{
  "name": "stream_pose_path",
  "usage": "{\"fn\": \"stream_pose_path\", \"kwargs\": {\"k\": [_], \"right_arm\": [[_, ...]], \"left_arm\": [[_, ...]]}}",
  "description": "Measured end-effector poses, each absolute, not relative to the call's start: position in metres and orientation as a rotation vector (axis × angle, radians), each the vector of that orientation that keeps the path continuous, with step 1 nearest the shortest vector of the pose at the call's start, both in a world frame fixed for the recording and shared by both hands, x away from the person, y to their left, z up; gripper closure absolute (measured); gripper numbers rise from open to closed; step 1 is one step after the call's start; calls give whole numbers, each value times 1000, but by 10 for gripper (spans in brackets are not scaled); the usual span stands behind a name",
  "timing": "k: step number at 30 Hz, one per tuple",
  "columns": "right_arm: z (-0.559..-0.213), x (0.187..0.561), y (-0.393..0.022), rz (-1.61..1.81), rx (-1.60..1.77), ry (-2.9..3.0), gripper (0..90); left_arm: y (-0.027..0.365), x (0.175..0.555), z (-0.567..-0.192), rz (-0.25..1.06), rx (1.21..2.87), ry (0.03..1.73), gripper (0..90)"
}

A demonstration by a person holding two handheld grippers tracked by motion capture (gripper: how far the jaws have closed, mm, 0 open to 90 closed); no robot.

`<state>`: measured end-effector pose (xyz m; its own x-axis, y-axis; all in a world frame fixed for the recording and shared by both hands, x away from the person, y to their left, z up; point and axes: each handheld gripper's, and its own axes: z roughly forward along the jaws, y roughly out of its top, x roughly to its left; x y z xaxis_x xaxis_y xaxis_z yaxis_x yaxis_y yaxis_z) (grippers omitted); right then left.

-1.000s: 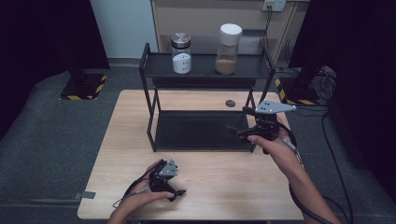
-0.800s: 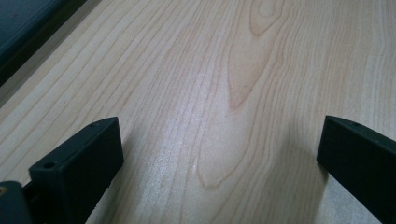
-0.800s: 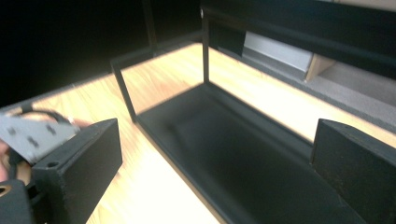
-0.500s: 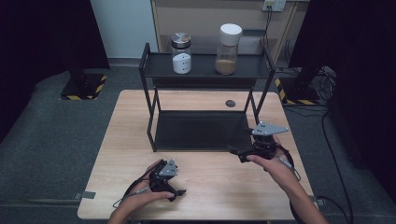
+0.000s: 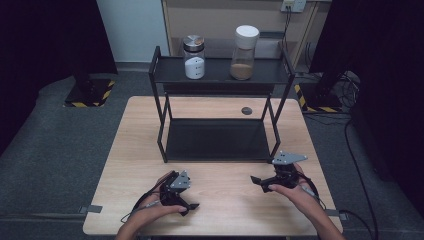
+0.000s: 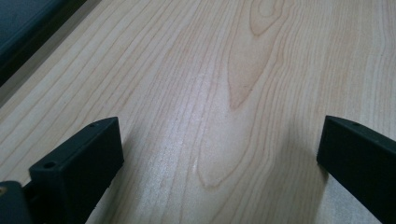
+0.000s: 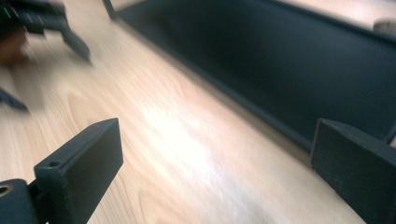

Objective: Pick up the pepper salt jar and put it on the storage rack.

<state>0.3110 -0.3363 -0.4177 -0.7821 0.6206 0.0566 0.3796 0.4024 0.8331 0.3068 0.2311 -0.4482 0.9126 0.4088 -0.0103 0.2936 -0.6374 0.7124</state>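
Resting low on the desk (image 5: 215,200), near the front edge, the left hand-held gripper (image 5: 186,199) is sitting with its jaws spread wide and nothing between them. The right hand-held gripper (image 5: 260,182) is hovering just over the wood, jaws also wide apart and holding nothing. I think both hands are waiting between steps, with no grab going on.

A bit farther, the black rack (image 5: 217,142) is standing in the middle of the desk. Its low shelf is bare. Up on its top shelf, the two jars are standing well apart from the hand-held grippers: a jar with white stuff (image 5: 194,56) and a taller jar with brown stuff (image 5: 243,52).

Reaching a jar is going to need a long lift up and forward. The rack's posts and rim are standing in the way, so the hand needs to be coming in from above.
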Motion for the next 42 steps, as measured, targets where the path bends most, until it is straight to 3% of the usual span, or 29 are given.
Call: {"fn": "stream_pose_path", "kwargs": {"k": [20, 42], "right_arm": [[-452, 303, -345, 1128, 940, 2484, 41], [-450, 299, -336, 1064, 931, 2496, 25]], "left_arm": [[231, 307, -448, 194, 2304, 498, 0], [231, 306, -448, 195, 2303, 499, 0]]}}
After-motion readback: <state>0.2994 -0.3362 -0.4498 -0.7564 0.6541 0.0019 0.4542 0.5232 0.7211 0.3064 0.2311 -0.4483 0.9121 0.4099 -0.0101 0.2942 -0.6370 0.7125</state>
